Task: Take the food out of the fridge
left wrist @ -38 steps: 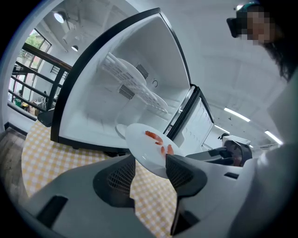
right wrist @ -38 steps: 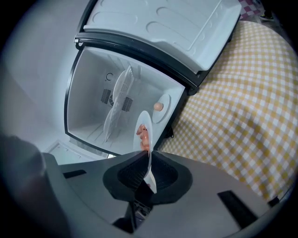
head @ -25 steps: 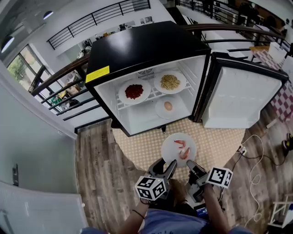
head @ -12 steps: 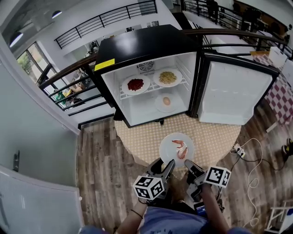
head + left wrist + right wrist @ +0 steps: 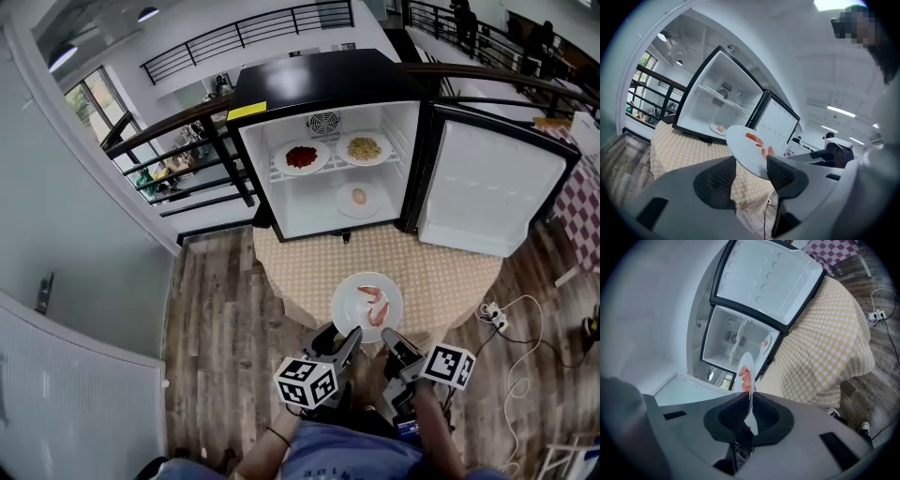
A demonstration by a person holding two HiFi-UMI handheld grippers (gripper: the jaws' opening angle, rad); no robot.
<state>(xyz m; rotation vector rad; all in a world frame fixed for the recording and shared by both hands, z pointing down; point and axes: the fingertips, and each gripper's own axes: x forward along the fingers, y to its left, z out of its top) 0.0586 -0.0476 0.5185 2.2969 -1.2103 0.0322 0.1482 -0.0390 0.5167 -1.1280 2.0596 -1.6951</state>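
A white plate (image 5: 351, 317) with shrimp (image 5: 373, 305) hangs over the near edge of the round table (image 5: 431, 272). My right gripper (image 5: 386, 337) is shut on its near rim, which runs edge-on between the pads (image 5: 751, 404). My left gripper (image 5: 342, 336) is at the same rim, jaws apart, with the plate (image 5: 740, 145) lying tilted in the gap (image 5: 751, 164). The black fridge (image 5: 323, 80) stands open on the table. Inside are a plate of red food (image 5: 301, 157), a plate of noodles (image 5: 364, 148) and, on the bottom, a plate with an egg (image 5: 359, 197).
The fridge door (image 5: 478, 187) swings out to the right. A yellow checked cloth covers the table. On the wooden floor at right lie a power strip and cables (image 5: 495, 314). A dark railing (image 5: 187, 141) runs behind, and a white wall (image 5: 75, 281) stands at left.
Both grippers and the shrimp plate have drawn back from the fridge, which now looks smaller and farther. The grip on the plate looks the same.
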